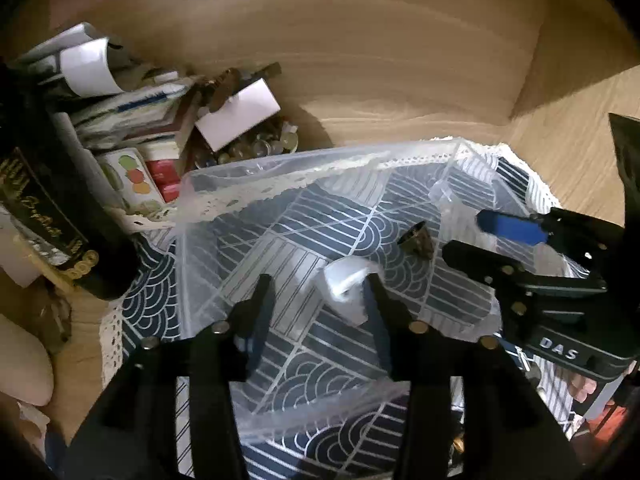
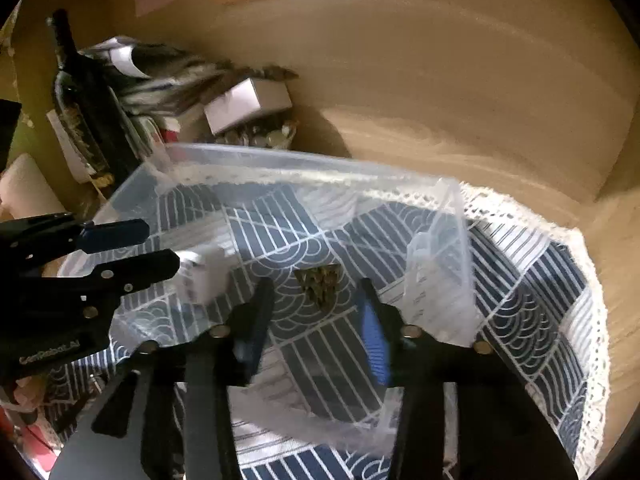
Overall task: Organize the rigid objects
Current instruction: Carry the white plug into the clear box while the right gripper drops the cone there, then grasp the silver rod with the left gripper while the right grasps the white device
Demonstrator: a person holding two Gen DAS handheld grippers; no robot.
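Note:
A clear plastic bin [image 1: 224, 184] stands on a navy patterned cloth with lace trim [image 1: 152, 304]; it also shows in the right wrist view [image 2: 280, 164]. Inside lie a small white box [image 1: 346, 278] [image 2: 204, 280] and a small dark bronze shield-shaped piece [image 1: 418, 240] [image 2: 322, 282]. My left gripper [image 1: 320, 292] is open over the bin, its right finger beside the white box. My right gripper [image 2: 316, 304] is open, just short of the bronze piece. Each gripper shows in the other's view: the right [image 1: 466, 236], the left [image 2: 160, 248].
A dark wine bottle [image 1: 52, 208] [image 2: 86, 96] stands left of the bin. Behind it is a heap of papers, cards and a white box [image 1: 240, 114] [image 2: 248, 104] with small glassy items. Wooden walls [image 1: 400, 60] close the back and right.

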